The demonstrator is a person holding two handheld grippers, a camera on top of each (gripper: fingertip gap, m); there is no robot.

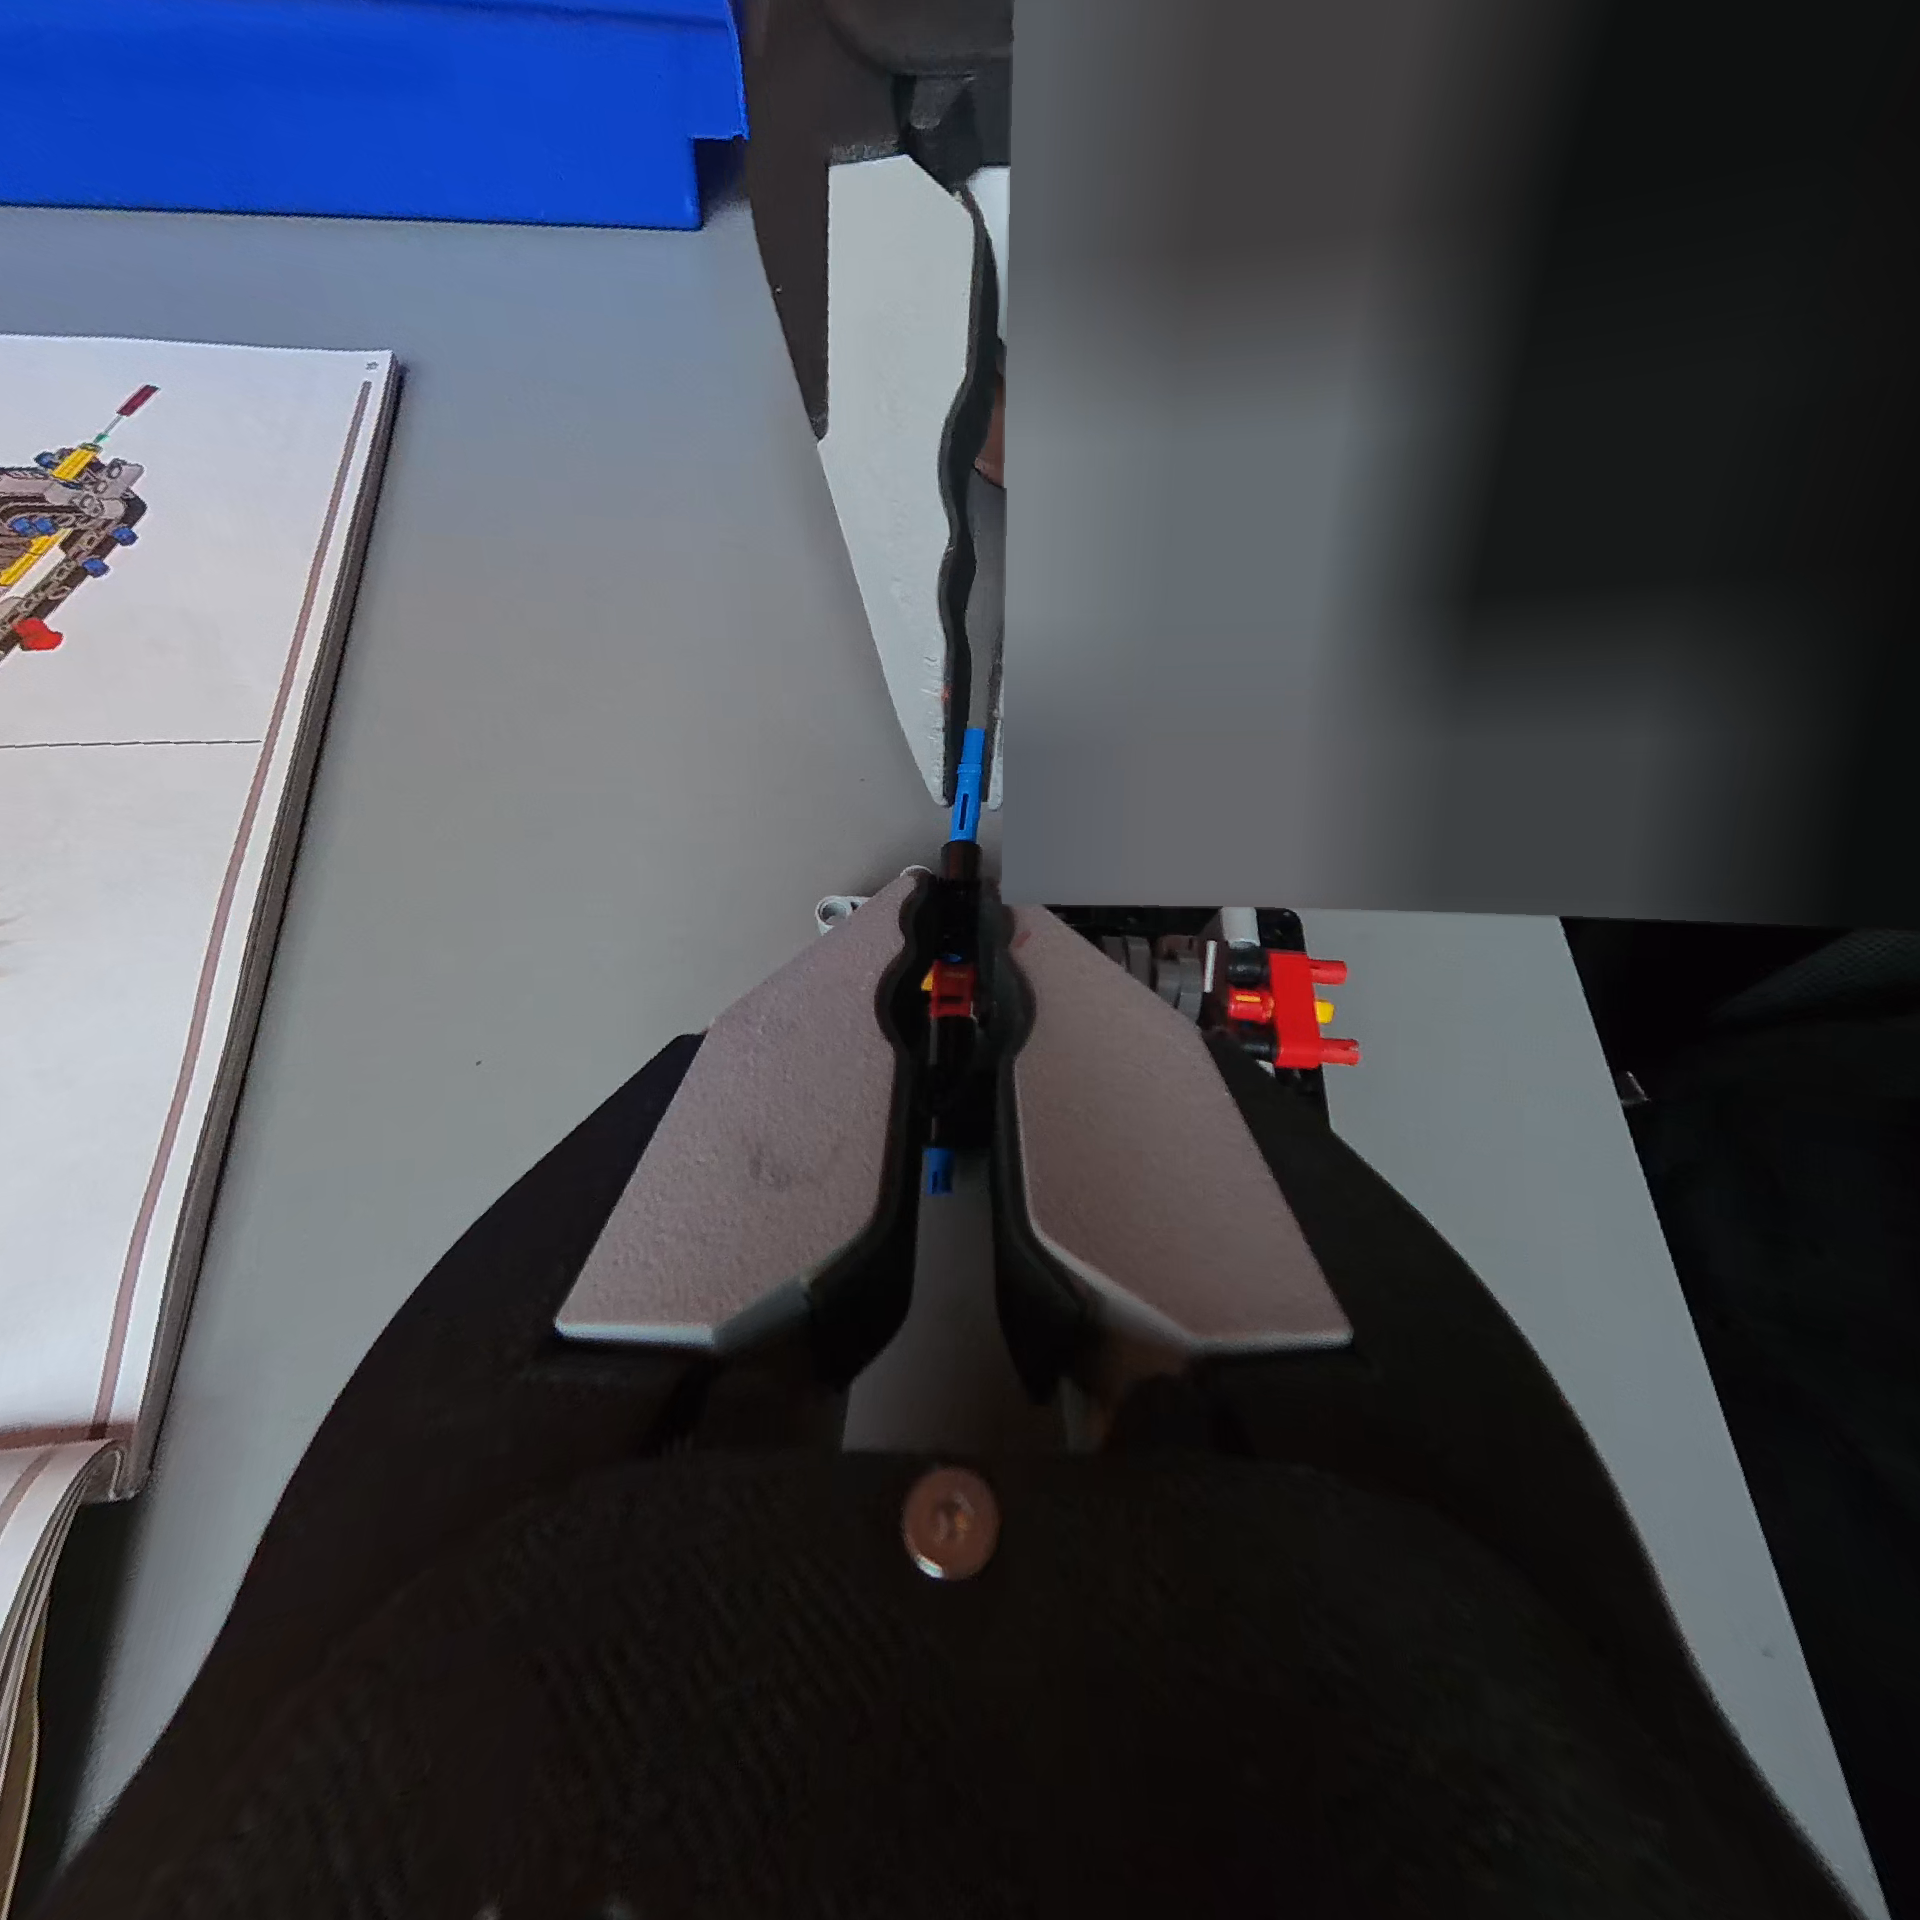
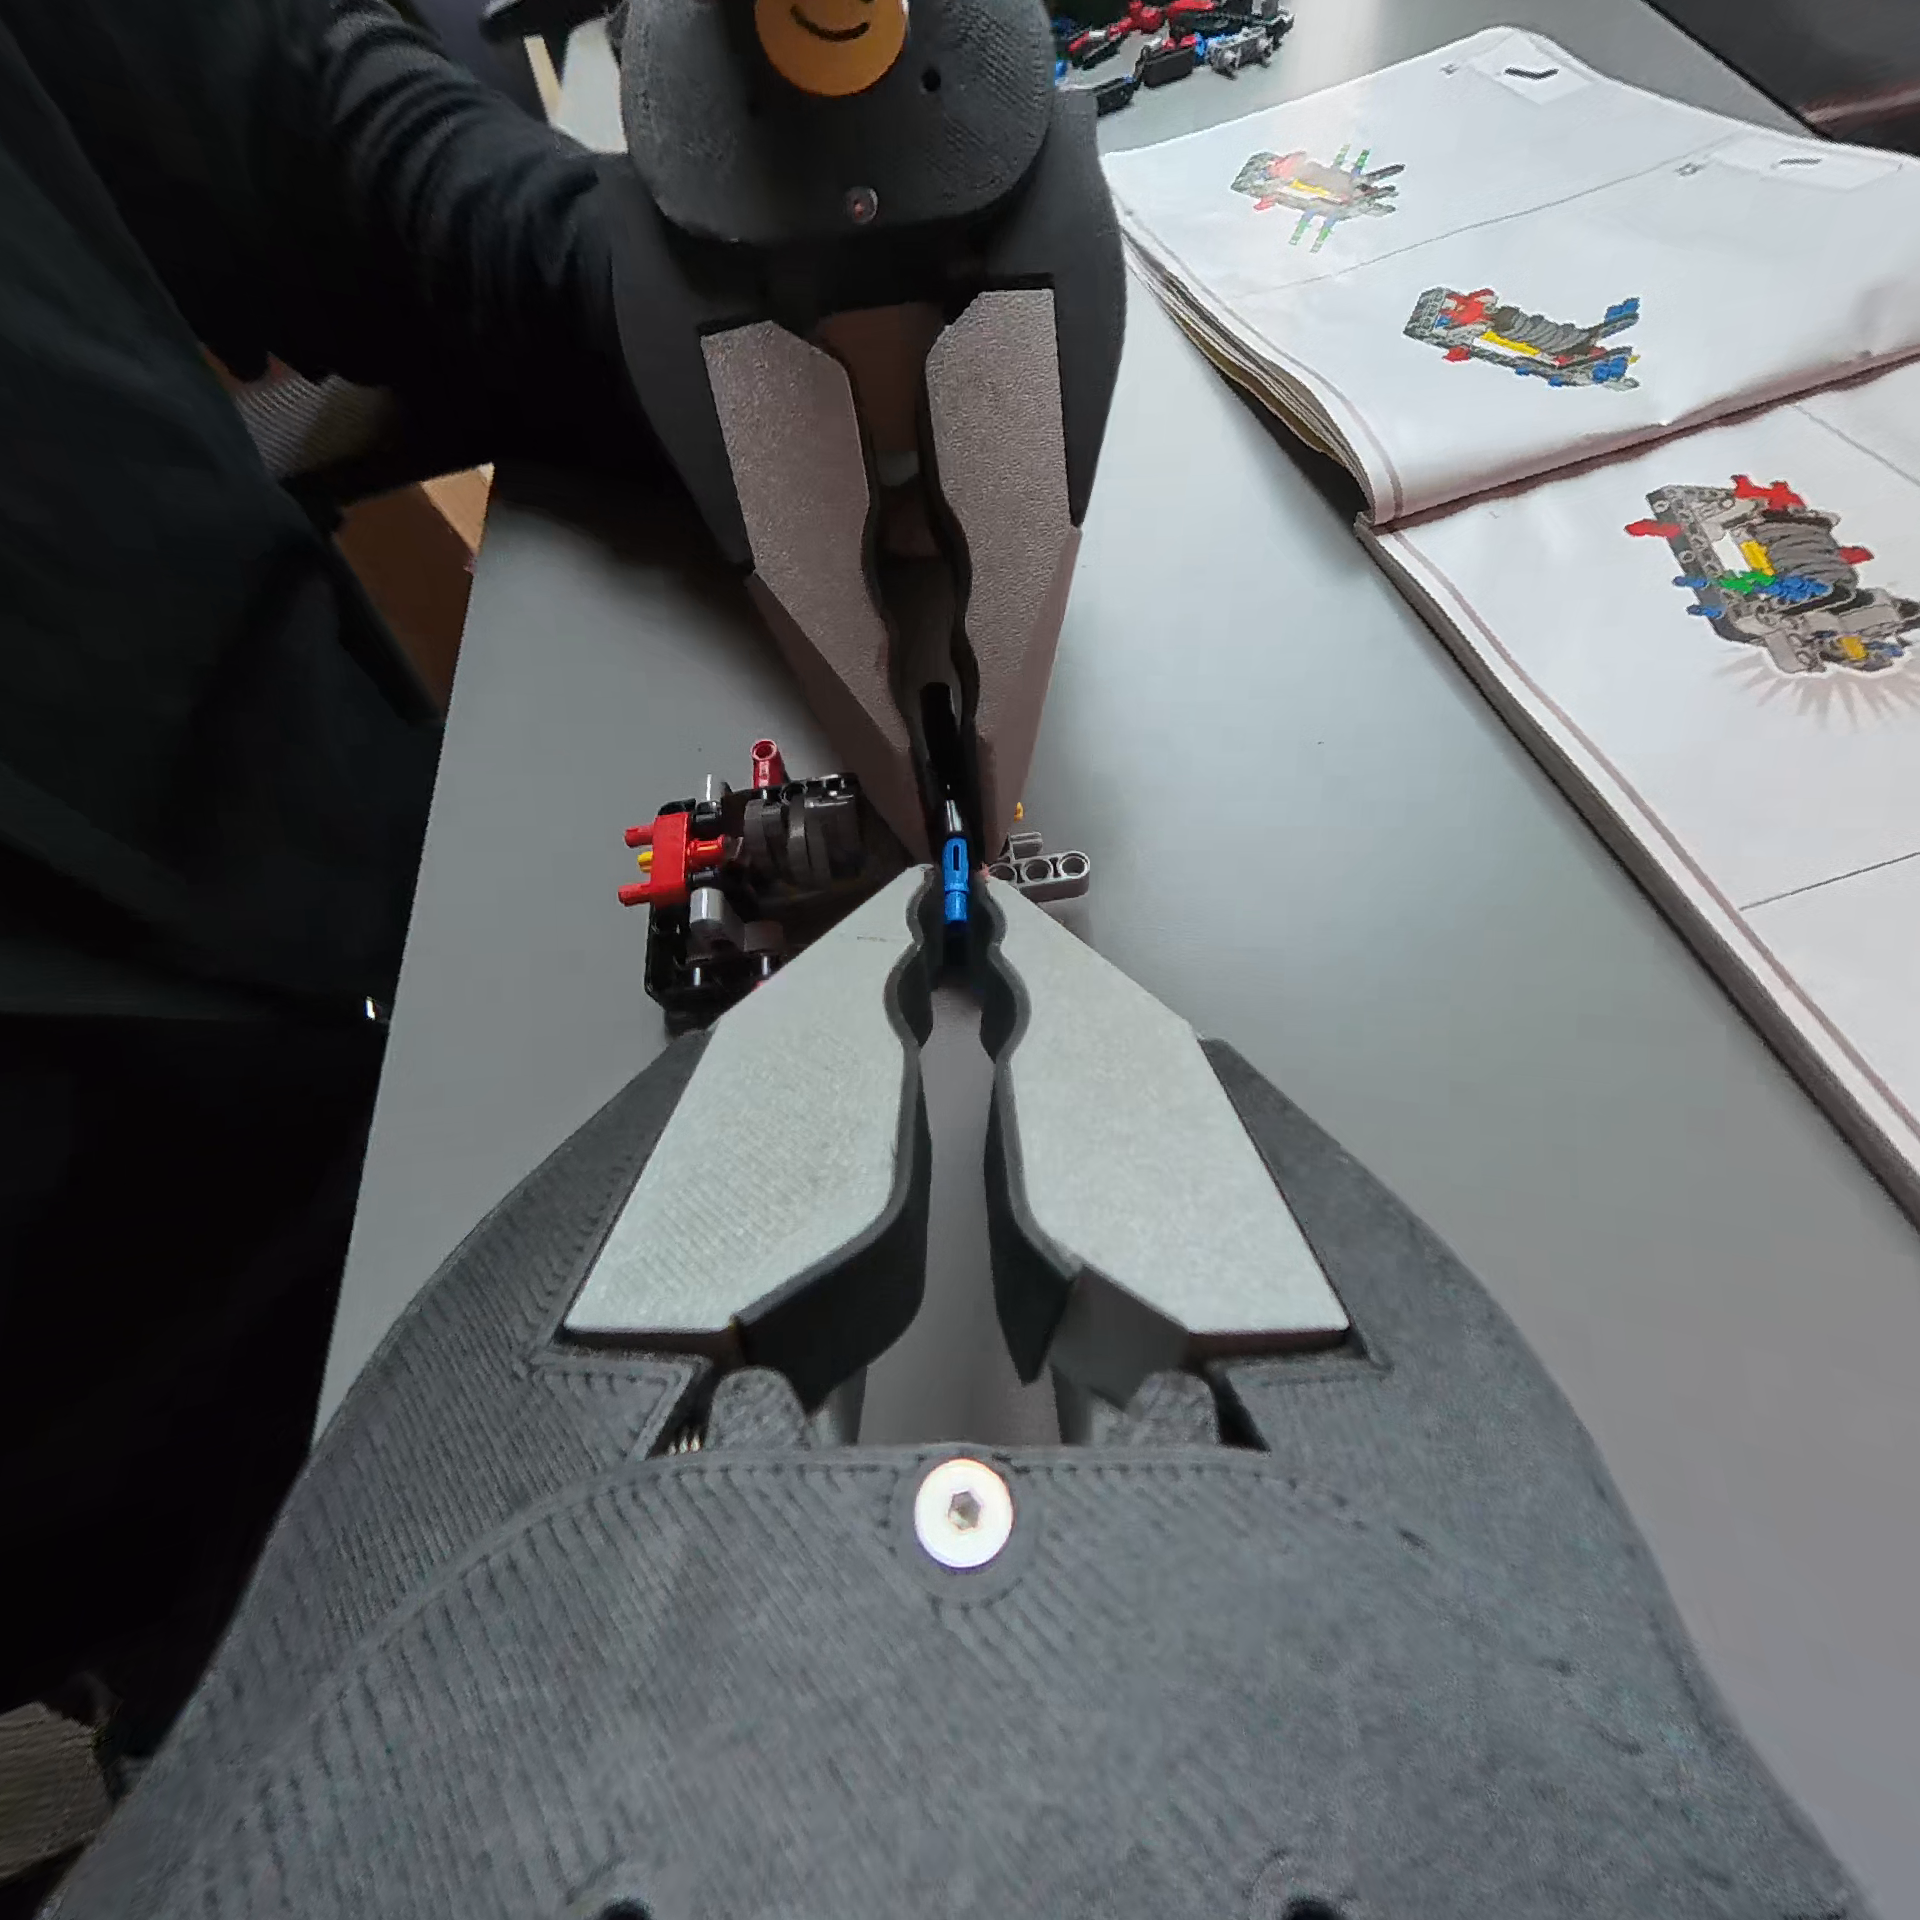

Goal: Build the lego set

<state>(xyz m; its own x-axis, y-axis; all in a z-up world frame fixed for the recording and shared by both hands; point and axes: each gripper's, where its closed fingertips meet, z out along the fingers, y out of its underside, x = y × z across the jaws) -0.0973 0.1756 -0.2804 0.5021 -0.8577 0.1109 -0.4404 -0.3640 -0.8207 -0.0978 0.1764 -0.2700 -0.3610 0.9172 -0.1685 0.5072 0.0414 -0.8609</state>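
Left wrist view: left hand-held gripper (image 1: 961,935), clamped on a black piece (image 1: 958,997), faces twelve o'clock, where right hand-held gripper (image 1: 971,790) clamps a blue pin (image 1: 968,784), axes aligned, tips nearly touching.

Grey matte table (image 2: 1299,790) fills most of both views, lit evenly and softly, with faint shadows. Its edge runs along 9 o'clock in the right wrist view; beyond it, a strip of brown wood (image 2: 416,561). Blue plastic bin (image 1: 353,104) at 11 o'clock in the left wrist view. Dark floor area (image 1: 1787,1351) past the table's edge at 3 o'clock.
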